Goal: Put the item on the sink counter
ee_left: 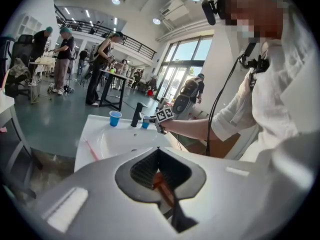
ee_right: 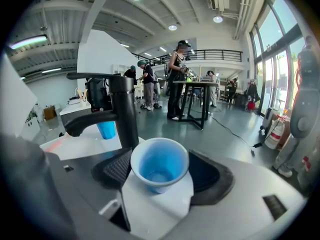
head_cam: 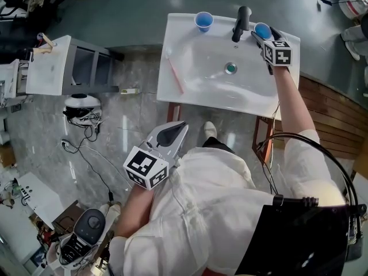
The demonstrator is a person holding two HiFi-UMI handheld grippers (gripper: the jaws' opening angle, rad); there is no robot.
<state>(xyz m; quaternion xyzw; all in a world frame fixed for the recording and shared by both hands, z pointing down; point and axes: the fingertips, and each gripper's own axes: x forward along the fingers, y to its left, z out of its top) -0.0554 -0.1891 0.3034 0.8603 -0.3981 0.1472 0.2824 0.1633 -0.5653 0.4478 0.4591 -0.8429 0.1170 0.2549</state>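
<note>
Nearest the person's white shirt, the left gripper [head_cam: 180,127] hangs over the marble floor at about 7 o'clock from the sink. Its jaws are pressed together at the tips, with only a small dark hollow between the ribbed pads. A brownish streak shows inside that hollow; what it is cannot be made out.

Farther out stands the white table [head_cam: 176,39] with the sink basin sunk into it and a green-ringed drain [head_cam: 230,68] in the middle. A pink toothbrush [head_cam: 174,73] lies on the left rim, at roughly 9 o'clock from the drain.

At the far edge, the right arm reaches to about 1 o'clock from the drain. There the right gripper [head_cam: 260,35] has its jaws spread wide, one on either side of the blue cup [ee_right: 159,168]. The cup is a small plastic tumbler, bright blue inside and out, with a paler rolled rim. It tapers toward its base, is empty, and stands upright with its mouth up on the table's white top. A gap shows between its wall and the right-hand pad, while the left-hand pad sits close against the rim. The black faucet [ee_right: 125,115] rises just beside it at the cup's 10 o'clock.

A second blue cup [head_cam: 203,20] stands beyond the faucet, at 11 o'clock from the drain.
</note>
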